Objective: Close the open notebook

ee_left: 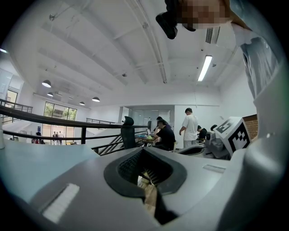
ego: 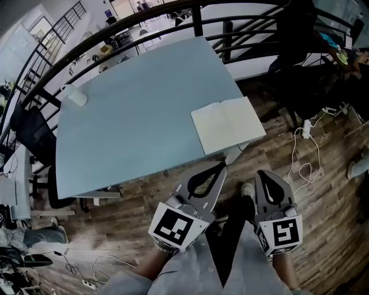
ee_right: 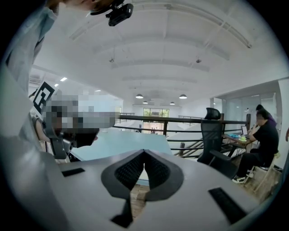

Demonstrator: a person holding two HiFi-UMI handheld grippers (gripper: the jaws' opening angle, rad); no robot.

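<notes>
The open notebook [ego: 228,125] lies flat with its blank cream pages up, at the right near corner of the light blue table [ego: 138,115]. Both grippers hang short of the table's near edge, over the wooden floor. My left gripper [ego: 222,166] is shut and empty, its tips just below the notebook's near edge. My right gripper [ego: 260,173] is shut and empty too, a little to the right and nearer to me. In the left gripper view the left gripper [ee_left: 143,150] has its tips together, as does the right gripper [ee_right: 144,151] in the right gripper view. Neither touches the notebook.
A white cup [ego: 75,95] stands at the table's far left. A black railing [ego: 173,17] curves behind the table. An office chair [ego: 29,135] sits to the left. Cables and a power strip [ego: 306,129] lie on the floor at the right. People sit at desks [ee_left: 165,135] beyond.
</notes>
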